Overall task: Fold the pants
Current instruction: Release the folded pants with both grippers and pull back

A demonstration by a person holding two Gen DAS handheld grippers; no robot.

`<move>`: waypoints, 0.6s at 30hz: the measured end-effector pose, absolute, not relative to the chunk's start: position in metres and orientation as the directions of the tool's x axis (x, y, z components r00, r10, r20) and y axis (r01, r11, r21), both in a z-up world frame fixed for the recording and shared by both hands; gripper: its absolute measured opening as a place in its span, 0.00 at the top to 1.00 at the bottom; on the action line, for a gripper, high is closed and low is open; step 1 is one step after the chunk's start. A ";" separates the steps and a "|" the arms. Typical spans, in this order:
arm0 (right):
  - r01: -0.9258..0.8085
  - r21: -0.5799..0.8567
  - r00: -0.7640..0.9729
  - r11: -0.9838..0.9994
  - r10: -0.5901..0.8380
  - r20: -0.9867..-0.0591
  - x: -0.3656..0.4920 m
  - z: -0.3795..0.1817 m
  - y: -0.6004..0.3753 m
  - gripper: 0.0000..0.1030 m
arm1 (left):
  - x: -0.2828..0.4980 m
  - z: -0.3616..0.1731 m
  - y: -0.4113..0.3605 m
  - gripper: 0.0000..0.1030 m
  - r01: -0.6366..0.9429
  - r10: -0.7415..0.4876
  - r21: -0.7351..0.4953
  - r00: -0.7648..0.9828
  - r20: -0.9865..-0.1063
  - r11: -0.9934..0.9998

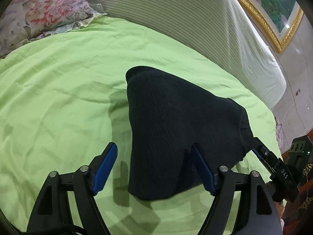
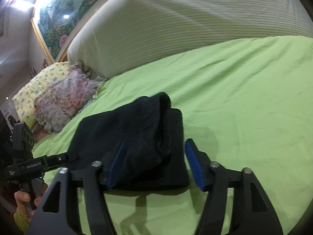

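Observation:
The black pants (image 1: 166, 117) lie as a thick folded bundle on the green sheet (image 1: 58, 98). My left gripper (image 1: 153, 145) stands open around the bundle's near end. Its left pad is clear of the cloth, and its right pad (image 1: 203, 170) sits in a crease of the fabric. In the right wrist view the pants (image 2: 127, 133) show a rolled upper layer. My right gripper (image 2: 156, 141) is open astride that end, its left pad (image 2: 115, 166) against the cloth and its right pad apart from it. Each gripper also shows in the other's view, the right gripper (image 1: 254, 145) and the left gripper (image 2: 72, 157), both at the pants' edge.
A striped cream headboard cushion (image 1: 185, 19) runs along the far side of the bed. A floral pillow (image 1: 39, 15) and a yellow pillow (image 2: 33, 90) lie at one end. A gold-framed painting (image 1: 273, 9) hangs behind. A hand (image 2: 23, 199) holds the left gripper's handle.

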State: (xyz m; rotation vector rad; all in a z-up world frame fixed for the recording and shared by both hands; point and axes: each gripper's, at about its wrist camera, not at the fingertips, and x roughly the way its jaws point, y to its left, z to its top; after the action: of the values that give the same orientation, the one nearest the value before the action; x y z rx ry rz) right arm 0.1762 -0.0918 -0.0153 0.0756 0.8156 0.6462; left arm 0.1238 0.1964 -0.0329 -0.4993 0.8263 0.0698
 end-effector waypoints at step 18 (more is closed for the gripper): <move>-0.617 0.060 0.567 0.785 0.495 -0.658 0.115 -0.018 -0.078 0.17 | 0.073 -0.027 0.141 0.19 -0.259 0.056 -0.181 0.701 -0.711 0.949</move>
State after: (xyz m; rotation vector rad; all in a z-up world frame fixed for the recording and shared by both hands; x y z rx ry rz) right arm 0.1146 -0.0777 -0.0176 -0.1846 0.7129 0.6577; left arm 0.0729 0.1408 -0.0273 -0.2776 0.7767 0.1783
